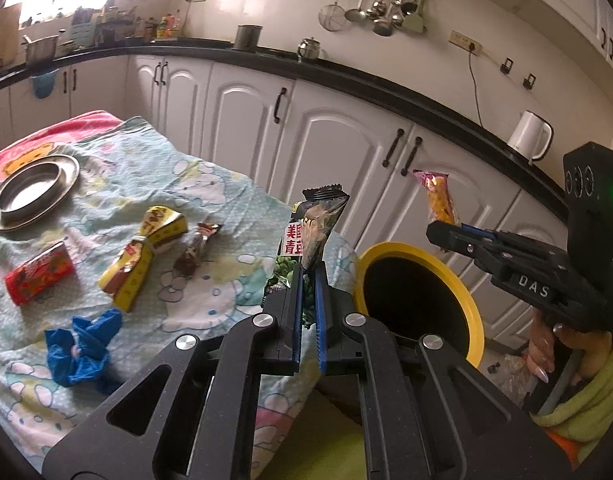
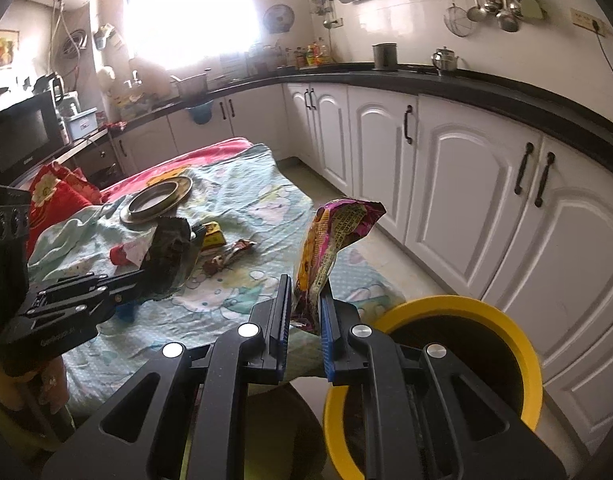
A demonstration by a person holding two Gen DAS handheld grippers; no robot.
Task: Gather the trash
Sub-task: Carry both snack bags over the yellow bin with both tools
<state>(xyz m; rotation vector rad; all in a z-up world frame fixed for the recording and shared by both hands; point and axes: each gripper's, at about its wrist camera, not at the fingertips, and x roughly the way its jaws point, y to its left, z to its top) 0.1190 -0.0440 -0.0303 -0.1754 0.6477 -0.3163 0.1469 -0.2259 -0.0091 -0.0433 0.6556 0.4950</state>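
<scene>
**Two claws, two wrappers, one yellow bin**

The left claw [image 1: 308,320] is clamped on a green-and-black snack bag [image 1: 312,236] that stands upright between its blue pads, held over the near edge of the cloth-covered bench [image 1: 226,208]. The right claw [image 2: 304,320] pinches an orange-and-pink wrapper [image 2: 330,248], also upright, just beside the yellow-rimmed bin [image 2: 522,344], which stands on the floor between the bench and the white cabinets [image 2: 458,184]. From the left wrist view the bin's dark mouth [image 1: 418,300] opens just right of the held bag, with the right claw and its wrapper [image 1: 438,200] above the far rim.

More trash lies on the cartoon-print cloth: a red packet [image 1: 38,278], a crumpled yellow carton [image 1: 144,248], a brown candy wrapper [image 1: 196,252] and a wad of blue plastic [image 1: 82,344]. A steel dish [image 1: 30,192] sits at the far left, apart from the litter. A white kettle [image 1: 530,140] stands on the black counter behind.
</scene>
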